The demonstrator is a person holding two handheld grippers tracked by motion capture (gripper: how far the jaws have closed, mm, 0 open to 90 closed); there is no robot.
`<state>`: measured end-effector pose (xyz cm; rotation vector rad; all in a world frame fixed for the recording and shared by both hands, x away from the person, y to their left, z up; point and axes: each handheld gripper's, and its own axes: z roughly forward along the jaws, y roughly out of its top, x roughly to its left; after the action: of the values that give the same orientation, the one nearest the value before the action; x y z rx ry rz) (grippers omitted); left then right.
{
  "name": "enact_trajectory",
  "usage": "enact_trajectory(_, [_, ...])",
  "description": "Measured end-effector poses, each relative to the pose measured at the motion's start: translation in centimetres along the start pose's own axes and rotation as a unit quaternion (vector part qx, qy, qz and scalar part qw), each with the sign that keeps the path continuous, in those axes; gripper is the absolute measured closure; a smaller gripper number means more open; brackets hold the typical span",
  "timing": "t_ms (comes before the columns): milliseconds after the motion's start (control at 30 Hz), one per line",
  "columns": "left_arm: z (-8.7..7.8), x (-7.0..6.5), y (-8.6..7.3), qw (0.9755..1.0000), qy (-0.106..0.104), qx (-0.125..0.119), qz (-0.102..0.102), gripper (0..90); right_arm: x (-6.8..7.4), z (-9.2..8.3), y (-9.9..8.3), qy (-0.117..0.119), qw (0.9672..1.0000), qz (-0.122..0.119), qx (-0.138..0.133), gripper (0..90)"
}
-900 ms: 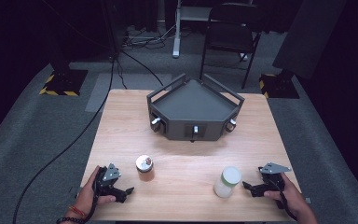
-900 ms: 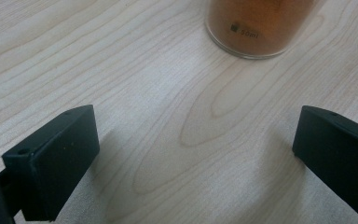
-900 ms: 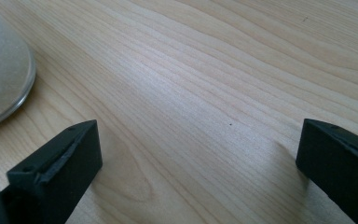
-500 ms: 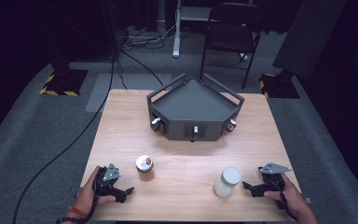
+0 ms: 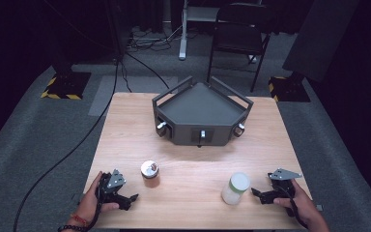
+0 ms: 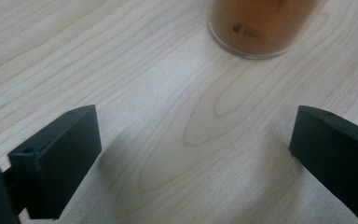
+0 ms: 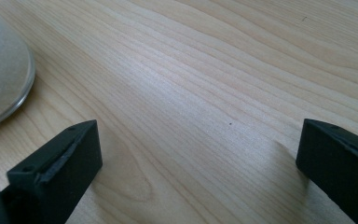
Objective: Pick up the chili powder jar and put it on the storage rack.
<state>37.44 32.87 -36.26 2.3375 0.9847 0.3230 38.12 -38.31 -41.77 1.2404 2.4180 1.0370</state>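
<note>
A small brown jar [image 5: 150, 174] with a silvery lid stands upright on the wooden table [image 5: 193, 159], left of centre near the front; its amber base [image 6: 261, 28] shows at the top of the left gripper view. My left gripper [image 5: 128, 201] rests low at the front left, a short way from that jar, open with bare wood between its jaws [image 6: 193, 154]. A taller pale jar [image 5: 235, 188] with a white lid stands at the front right; its rounded side [image 7: 2, 79] appears at the left edge of the right gripper view. My right gripper [image 5: 257, 194] lies just right of it, open and holding nothing.
A dark grey angular tray-like fixture [image 5: 200, 113] with raised rails and knobs sits at the back middle of the table. Beyond the table stand a black chair [image 5: 239, 34], stand bases with yellow-black tape [image 5: 62, 86] and cables on grey carpet.
</note>
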Motion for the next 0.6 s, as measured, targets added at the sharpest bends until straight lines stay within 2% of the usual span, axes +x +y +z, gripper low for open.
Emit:
enact_trajectory(467, [-1.3,-0.6,0.2,0.9991,0.007,-0.042,-0.006,1.5,0.0,0.0,0.0,0.0,1.0,0.0,0.0,0.0])
enact_trajectory(600, [-1.5,-0.7,0.5,0.999,0.006,-0.045,0.002,1.5,0.0,0.0,0.0,0.0,1.0,0.0,0.0,0.0])
